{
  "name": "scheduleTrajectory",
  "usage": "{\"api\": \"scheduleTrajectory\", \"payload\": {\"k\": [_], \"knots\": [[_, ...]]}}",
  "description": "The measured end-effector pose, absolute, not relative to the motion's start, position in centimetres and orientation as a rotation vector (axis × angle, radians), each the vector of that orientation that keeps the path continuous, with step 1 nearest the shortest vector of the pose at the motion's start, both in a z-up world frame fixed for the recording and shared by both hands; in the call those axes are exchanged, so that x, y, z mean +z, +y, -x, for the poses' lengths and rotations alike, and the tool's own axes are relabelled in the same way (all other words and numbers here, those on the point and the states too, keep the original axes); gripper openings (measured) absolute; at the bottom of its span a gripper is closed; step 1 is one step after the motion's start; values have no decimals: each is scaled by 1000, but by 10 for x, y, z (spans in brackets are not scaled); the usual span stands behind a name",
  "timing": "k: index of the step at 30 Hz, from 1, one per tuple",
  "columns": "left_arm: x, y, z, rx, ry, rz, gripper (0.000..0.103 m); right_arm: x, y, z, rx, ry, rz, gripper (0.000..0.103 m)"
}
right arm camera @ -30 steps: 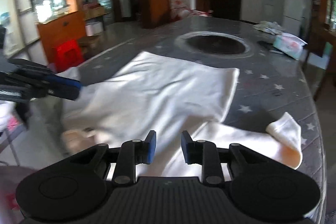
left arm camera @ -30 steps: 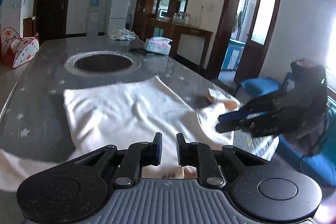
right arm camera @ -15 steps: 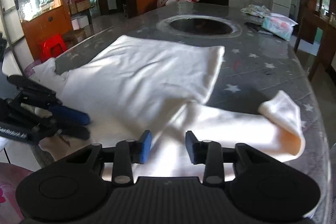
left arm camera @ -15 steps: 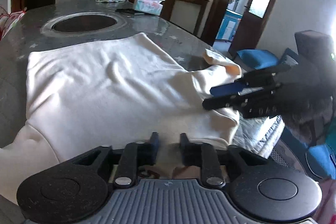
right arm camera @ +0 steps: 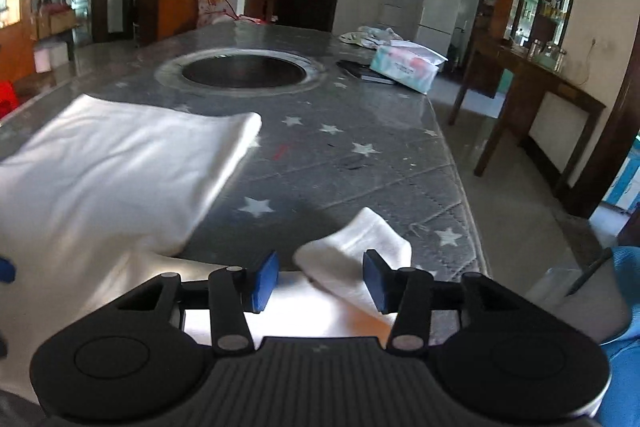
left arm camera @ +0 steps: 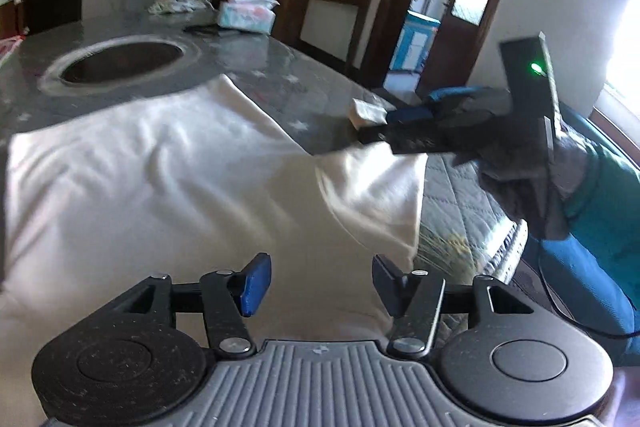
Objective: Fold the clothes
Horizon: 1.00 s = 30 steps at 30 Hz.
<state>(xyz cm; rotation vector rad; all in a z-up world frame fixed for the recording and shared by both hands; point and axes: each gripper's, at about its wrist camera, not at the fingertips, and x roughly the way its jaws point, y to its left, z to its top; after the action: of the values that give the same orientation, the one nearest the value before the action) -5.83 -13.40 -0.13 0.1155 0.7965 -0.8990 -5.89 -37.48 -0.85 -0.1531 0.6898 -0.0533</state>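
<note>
One grey star-printed worktop carries everything before you, its dark round recess at 12 o'clock in the right wrist view and a tissue pack at 1 o'clock. Your white garment lies spread over the near part of the worktop, filling 9 to 12 o'clock of the left wrist view, one sleeve reaching toward the edge. Your left tongs stand apart above the cloth, and your right tongs stand apart with the sleeve end between their tips, clamped on nothing.
</note>
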Motion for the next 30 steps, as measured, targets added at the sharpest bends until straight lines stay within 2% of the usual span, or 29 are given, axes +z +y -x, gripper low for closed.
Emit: {"api": "scheduleTrajectory", "payload": {"k": [3, 5, 7, 18, 26, 30], "knots": [[-5, -139, 60, -914, 807, -117, 64, -11, -382, 58, -77, 690, 139, 31], [-7, -142, 62, -920, 807, -117, 65, -7, -388, 64, -95, 668, 116, 14], [-8, -141, 61, -923, 808, -117, 66, -1, -396, 70, -133, 637, 103, 9], [-10, -142, 61, -931, 803, -125, 69, 16, -447, 105, -336, 579, 47, 5], [-11, -142, 62, -929, 803, -139, 70, -8, -470, 116, -400, 645, -8, 5], [-11, -143, 64, -925, 803, -150, 71, -14, -473, 118, -408, 654, -26, 9]]}}
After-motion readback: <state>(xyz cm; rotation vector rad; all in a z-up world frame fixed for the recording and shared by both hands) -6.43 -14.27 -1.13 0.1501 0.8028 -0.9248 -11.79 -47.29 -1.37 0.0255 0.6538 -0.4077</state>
